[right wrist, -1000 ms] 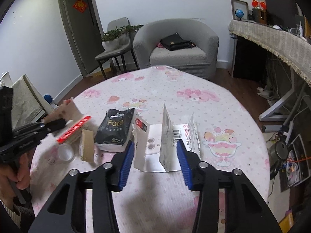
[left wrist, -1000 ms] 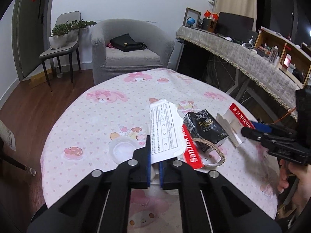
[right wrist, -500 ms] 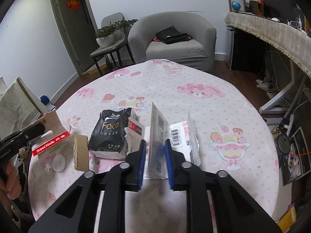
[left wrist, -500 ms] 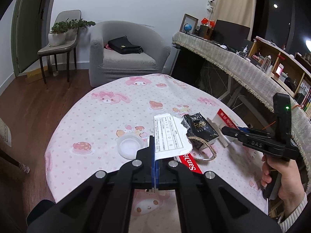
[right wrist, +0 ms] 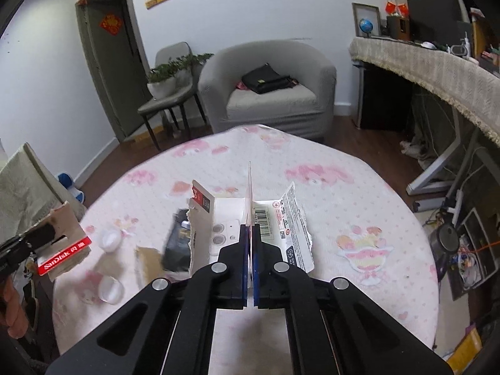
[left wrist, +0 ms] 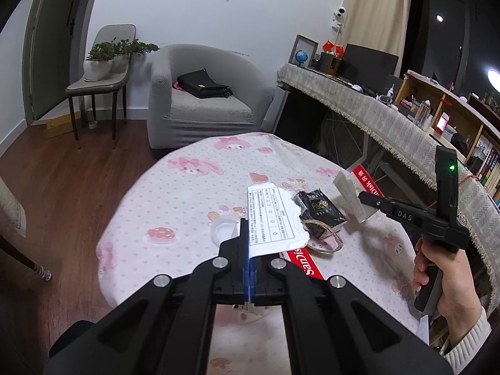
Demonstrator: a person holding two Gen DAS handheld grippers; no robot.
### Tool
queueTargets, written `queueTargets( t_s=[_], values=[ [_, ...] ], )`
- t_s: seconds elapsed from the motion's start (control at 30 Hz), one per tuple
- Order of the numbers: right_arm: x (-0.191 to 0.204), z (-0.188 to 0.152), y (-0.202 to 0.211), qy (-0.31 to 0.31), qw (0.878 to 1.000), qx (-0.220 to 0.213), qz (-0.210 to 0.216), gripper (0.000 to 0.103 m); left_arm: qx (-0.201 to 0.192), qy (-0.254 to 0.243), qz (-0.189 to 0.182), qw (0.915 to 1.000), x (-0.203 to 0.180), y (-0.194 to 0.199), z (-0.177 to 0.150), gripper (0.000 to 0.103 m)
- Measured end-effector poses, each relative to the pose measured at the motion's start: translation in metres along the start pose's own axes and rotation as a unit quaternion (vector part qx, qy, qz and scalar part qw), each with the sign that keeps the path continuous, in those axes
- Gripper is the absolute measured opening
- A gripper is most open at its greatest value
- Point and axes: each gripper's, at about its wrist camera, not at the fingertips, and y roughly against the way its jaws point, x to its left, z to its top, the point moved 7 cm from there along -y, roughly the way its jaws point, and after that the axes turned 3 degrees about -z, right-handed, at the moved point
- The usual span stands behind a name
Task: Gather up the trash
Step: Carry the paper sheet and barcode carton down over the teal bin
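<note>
My left gripper (left wrist: 249, 234) is shut on a torn SanDisk card (left wrist: 272, 215), white and printed on top with a red strip, held above the table. The right wrist view shows that gripper (right wrist: 18, 247) at far left with the card (right wrist: 65, 253). The jaws of my right gripper (right wrist: 249, 231) are closing tight on the upright flap of a torn white barcode package (right wrist: 293, 218). The left wrist view shows the right gripper (left wrist: 368, 198) holding that package (left wrist: 347, 193). A black Face packet (left wrist: 322, 207) and a brown paper ring (left wrist: 325, 237) lie on the table.
The round table has a pink cartoon cloth (left wrist: 175, 206). A clear plastic lid (left wrist: 223, 229) lies left of the packet; two lids (right wrist: 111, 239) show in the right wrist view. A grey armchair (left wrist: 203, 100), a chair with a plant (left wrist: 100, 75) and a long covered counter (left wrist: 390, 115) stand beyond.
My left gripper has drawn back and risen with the SanDisk card. My right gripper's jaws have closed from wide apart onto the white package's flap, and the package has lifted.
</note>
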Motion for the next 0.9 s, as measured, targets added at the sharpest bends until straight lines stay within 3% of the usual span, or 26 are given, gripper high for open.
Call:
queueTargets(
  t_s=[0.4,0.9],
  values=[
    [0.083,0.003,0.004,0.048,0.997,-0.006,0.065,0.002,-0.013,0.016,0.042,0.9989,0.043,0.038,-0.006,0.001],
    [0.199,-0.013,0.007,0.104,0.983,0.006,0.148,0.002,-0.01,0.041,0.102,0.9939,0.107,0.084,-0.033,0.001]
  ],
)
